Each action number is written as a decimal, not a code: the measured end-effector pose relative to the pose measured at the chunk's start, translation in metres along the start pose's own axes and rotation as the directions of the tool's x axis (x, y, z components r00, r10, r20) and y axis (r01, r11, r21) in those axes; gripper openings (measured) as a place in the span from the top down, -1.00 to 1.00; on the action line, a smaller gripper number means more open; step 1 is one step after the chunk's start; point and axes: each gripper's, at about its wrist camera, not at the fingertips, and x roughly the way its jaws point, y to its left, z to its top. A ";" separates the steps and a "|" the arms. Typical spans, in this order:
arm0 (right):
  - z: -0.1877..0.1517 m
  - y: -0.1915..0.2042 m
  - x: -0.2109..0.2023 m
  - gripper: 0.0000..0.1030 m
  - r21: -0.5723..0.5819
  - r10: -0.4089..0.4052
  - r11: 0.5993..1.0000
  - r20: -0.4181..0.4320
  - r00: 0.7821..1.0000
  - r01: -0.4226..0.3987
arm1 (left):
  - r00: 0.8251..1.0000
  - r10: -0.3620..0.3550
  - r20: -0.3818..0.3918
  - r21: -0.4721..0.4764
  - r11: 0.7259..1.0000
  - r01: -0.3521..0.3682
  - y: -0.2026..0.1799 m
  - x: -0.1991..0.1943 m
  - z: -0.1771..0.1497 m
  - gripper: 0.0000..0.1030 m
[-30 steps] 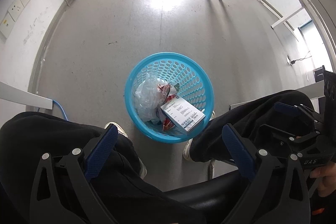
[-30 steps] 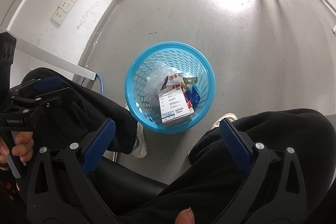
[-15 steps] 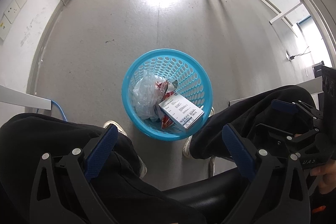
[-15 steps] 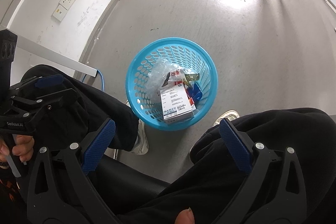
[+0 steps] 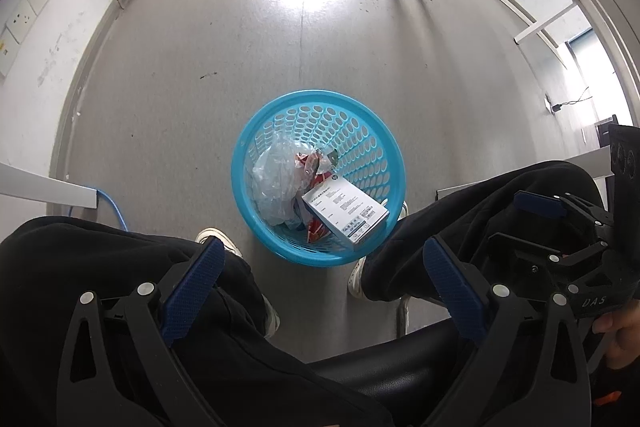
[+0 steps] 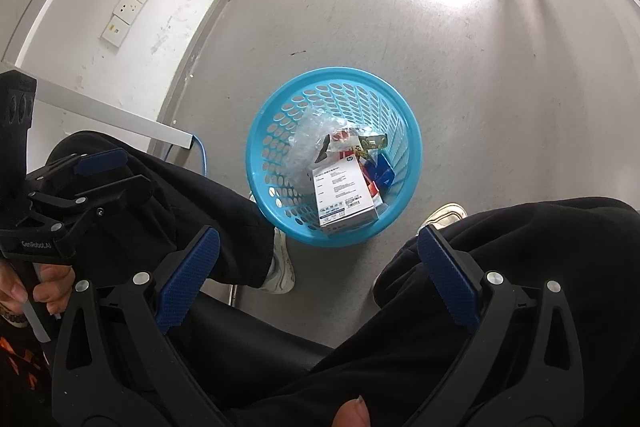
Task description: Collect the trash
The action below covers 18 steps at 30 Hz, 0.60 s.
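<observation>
Trash fills the bottom of a round blue plastic basket (image 5: 362,143) with a perforated wall, which stands upright on a grey floor (image 5: 200,39) between the feet of a seated person in black trousers (image 5: 112,267).

On top of the pile lies a white printed carton (image 5: 345,207). In the left wrist view its long axis runs diagonally, from upper left near the basket's centre to lower right against the near wall, printed face up. In the right wrist view the same carton (image 6: 344,195) runs almost straight toward the camera.

Beside the carton, on the wall side, sits a crumpled clear plastic bag (image 5: 277,183). Red and white wrappers (image 5: 316,231) poke out from under the carton, and a small dark blue pack (image 6: 382,171) lies against its other side.

The left gripper (image 5: 320,285) hovers above the person's lap, its blue-padded fingers spread wide with nothing between them. The right gripper (image 6: 316,277) is spread wide too and holds nothing. Both are well apart from the basket.

A white sneaker (image 6: 282,267) rests just beside the basket. A blue cable (image 5: 116,207) runs along the floor near a white wall with electrical sockets (image 6: 128,9).
</observation>
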 end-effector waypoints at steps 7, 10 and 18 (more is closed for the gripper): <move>0.000 -0.002 0.001 -0.84 0.007 0.013 1.000 -0.004 1.000 -0.013 | 1.000 0.001 -0.004 -0.001 1.000 -0.001 0.001 0.001 0.001 -0.89; 0.001 -0.002 0.001 -0.84 0.012 0.017 1.000 -0.004 1.000 -0.017 | 1.000 0.000 -0.006 -0.003 1.000 0.000 0.001 0.001 0.000 -0.89; 0.001 -0.001 0.001 -0.84 0.012 0.020 1.000 -0.005 1.000 -0.020 | 1.000 0.000 -0.009 0.001 1.000 0.000 0.001 0.001 0.000 -0.89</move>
